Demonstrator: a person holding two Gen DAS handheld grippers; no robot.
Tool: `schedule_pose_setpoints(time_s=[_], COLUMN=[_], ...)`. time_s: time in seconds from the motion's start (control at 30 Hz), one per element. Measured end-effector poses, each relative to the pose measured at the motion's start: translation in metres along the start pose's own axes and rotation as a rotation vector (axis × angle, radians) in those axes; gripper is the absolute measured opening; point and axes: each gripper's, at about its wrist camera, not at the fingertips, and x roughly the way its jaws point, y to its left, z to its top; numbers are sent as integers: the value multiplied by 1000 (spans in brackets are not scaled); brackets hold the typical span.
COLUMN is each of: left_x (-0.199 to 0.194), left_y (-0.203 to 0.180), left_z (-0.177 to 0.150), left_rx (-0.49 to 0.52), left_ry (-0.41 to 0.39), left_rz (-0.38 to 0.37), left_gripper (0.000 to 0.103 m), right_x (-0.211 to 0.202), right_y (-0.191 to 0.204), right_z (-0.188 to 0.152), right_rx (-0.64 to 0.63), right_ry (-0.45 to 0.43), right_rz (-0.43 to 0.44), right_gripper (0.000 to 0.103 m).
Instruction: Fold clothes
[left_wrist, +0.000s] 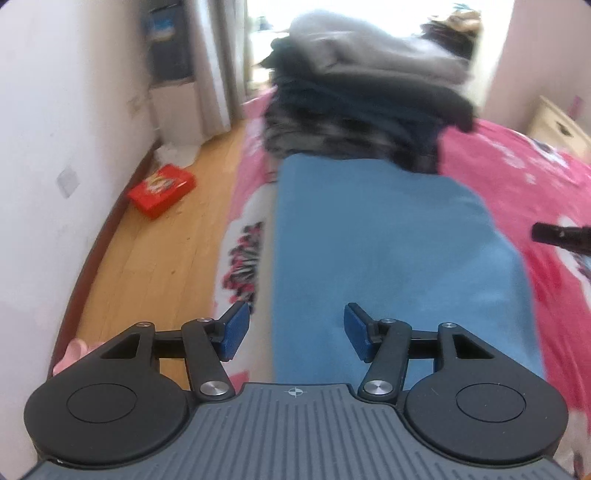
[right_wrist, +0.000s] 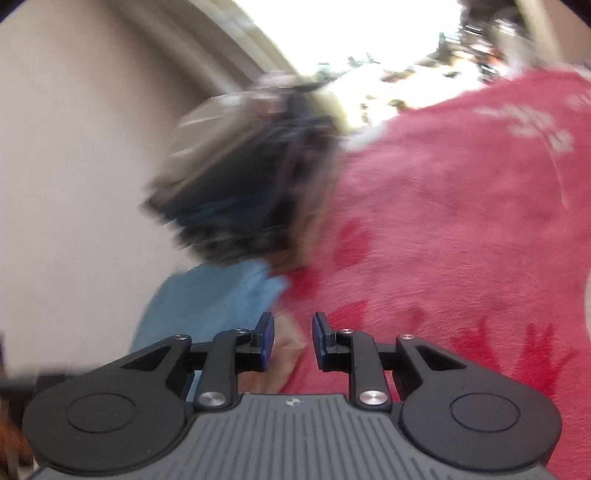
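A folded blue garment lies flat along the left edge of the bed. My left gripper hovers over its near end, jaws wide apart, nothing pinched between the blue pads. Beyond the garment stands a stack of folded dark and grey clothes. The right wrist view is blurred by motion. In it my right gripper is low over the pink blanket, its jaws a narrow gap apart with only blanket showing between them. The blue garment is to its left and the stack ahead. A black part of the right gripper shows at the left view's right edge.
The pink patterned blanket covers the bed. Left of the bed is a wooden floor with a red box and a white wall. Curtains and a bright window are behind the stack. A pale cabinet stands far right.
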Motion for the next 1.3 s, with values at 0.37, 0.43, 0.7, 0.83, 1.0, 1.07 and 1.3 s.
schedule_pose_setpoints(time_s=[0.37,0.43,0.7,0.83,1.0,1.07,1.3], left_x=[20,19,-43,-86,-133,-146,-149], left_y=[-42,-29,-20,-60,-113,-130,-164], left_z=[-78,-90,-82,-76,-80,-85,-114], left_rx=[139,92,-125,-159,-261,-307,-345], left_ry=[330,380,252,83,-111,-171,-206], left_rz=[196,284,391,305,142,63,16], left_gripper=[57,57,57,60,75,91,103], right_x=[-1,-5,-71,-103,-147,-170,-215], right_y=[57,45,21,45,86,103,137], right_z=[-87,-86,-60,-71,-90,-95,-110], right_rx=[-459,-464,-254,-272,-358,-403,-440], right_ry=[333,373,362,355,324,312,274], right_rz=[197,151,154,118,49,-13,-176], right_gripper=[26,26,33,41,52,60,76])
